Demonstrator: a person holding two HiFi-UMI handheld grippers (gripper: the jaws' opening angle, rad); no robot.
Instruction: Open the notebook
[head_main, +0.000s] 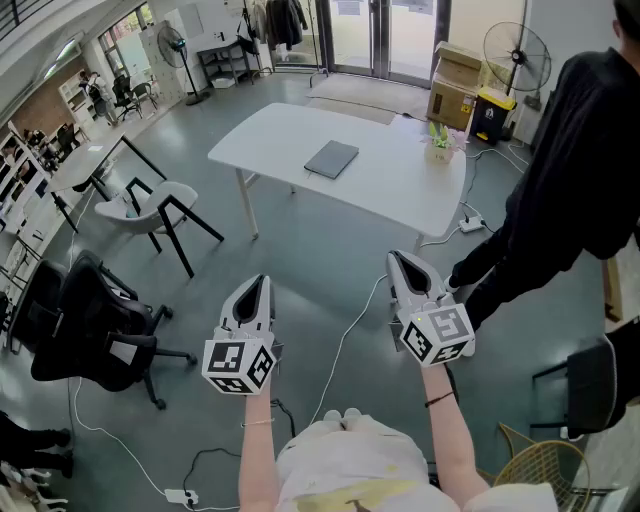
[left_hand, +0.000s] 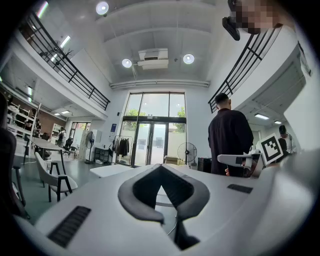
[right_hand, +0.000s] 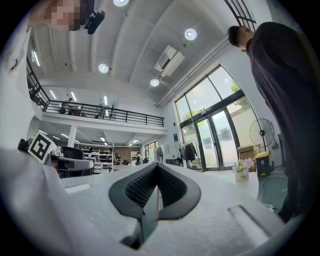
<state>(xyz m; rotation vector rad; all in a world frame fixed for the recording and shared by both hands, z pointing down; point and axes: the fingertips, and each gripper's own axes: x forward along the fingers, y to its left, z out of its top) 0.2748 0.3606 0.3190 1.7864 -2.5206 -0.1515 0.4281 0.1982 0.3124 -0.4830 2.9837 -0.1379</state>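
A closed dark grey notebook (head_main: 331, 159) lies flat on the white table (head_main: 385, 190), some way ahead of me. Both grippers hang over the grey floor, well short of the table. The left gripper (head_main: 262, 282) is shut with nothing between its jaws, and so is the right gripper (head_main: 396, 258). In the left gripper view the shut left gripper (left_hand: 161, 168) points towards the table (left_hand: 112, 170), with the right gripper (left_hand: 240, 159) off to the side. From the right gripper view, the shut right gripper (right_hand: 157, 167) faces a small flower pot (right_hand: 242, 173).
A person in black (head_main: 575, 180) stands at the table's right end. The flower pot (head_main: 441, 144) stands on the table's far right. A white chair (head_main: 150, 205) and a black office chair (head_main: 90, 325) are at left. Cables (head_main: 345, 340) cross the floor. A wicker chair (head_main: 545, 470) is at lower right.
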